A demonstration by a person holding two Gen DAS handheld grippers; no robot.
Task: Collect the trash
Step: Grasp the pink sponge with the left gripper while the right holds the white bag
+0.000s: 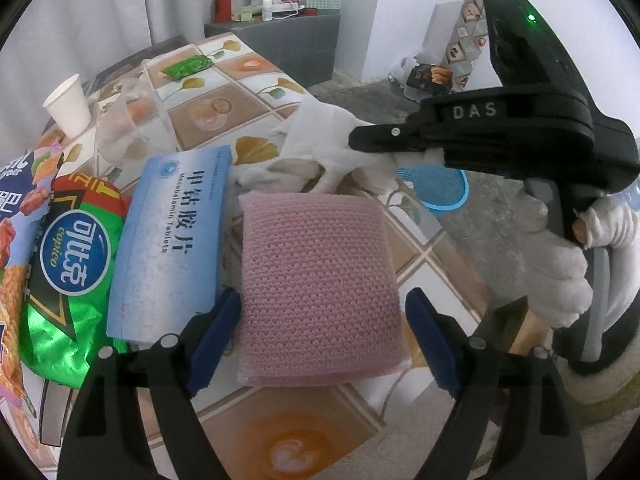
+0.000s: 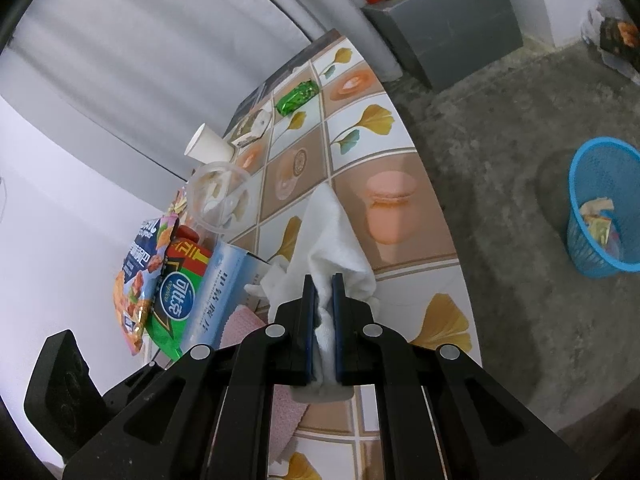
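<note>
A pink knitted sponge [image 1: 320, 284] lies flat on the patterned table [image 1: 248, 368]. My left gripper [image 1: 324, 344] stands open around its near end, one blue pad on each side with a small gap to the sponge. My right gripper [image 2: 323, 292] is shut on a crumpled white tissue [image 2: 332, 232]. In the left wrist view the right gripper [image 1: 360, 138] holds that tissue [image 1: 320, 148] just above the table, beyond the sponge. A gloved hand [image 1: 560, 264] grips its handle. The blue mesh trash basket [image 2: 604, 208] stands on the floor to the right, with some wrappers inside.
Left of the sponge lie a blue tablet box [image 1: 172, 240], a green snack bag [image 1: 72, 264] and another snack bag [image 1: 16, 220]. A paper cup [image 1: 68, 106], a clear plastic cup [image 1: 124, 128] and a green wrapper [image 1: 188, 66] sit farther back. A grey cabinet [image 1: 280, 44] stands behind.
</note>
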